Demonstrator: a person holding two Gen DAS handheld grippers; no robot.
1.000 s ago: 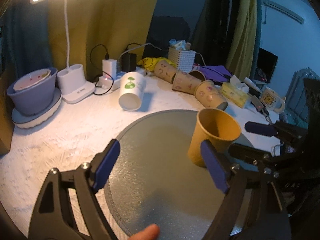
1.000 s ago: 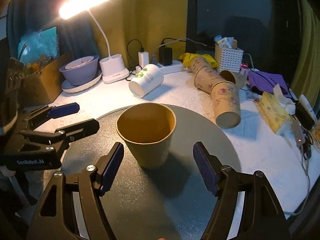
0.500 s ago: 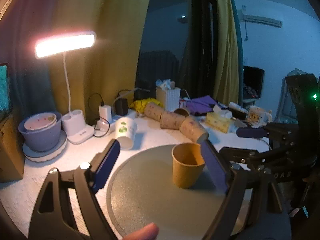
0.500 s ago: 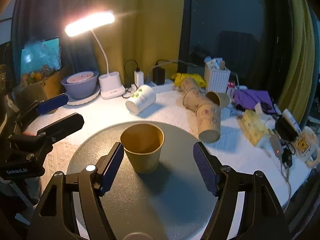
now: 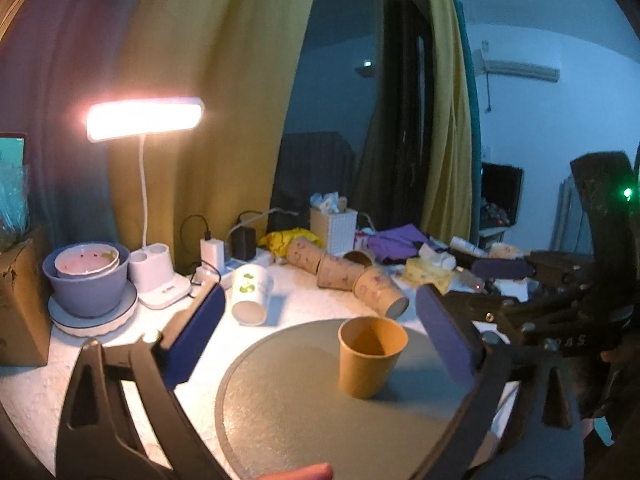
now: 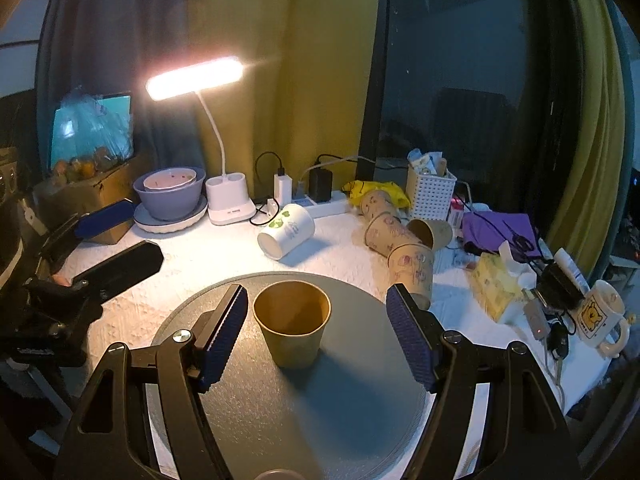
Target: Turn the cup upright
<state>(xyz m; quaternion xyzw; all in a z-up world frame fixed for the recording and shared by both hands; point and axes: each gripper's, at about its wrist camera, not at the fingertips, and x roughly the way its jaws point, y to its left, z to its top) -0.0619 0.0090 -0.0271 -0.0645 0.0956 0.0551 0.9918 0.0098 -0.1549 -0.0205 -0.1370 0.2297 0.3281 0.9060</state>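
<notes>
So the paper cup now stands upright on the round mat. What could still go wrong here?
1. The brown paper cup is empty and light. Both hand-held grippers are open near it, the right one around it, so a finger could bump it over while pulling away.
2. The patterned cups and the white cup lie on their sides just behind the round mat; one could possibly roll if knocked.

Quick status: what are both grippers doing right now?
Left gripper: open, holding nothing.
Right gripper: open, empty; the paper cup stands upright between its fingers, untouched.
</notes>
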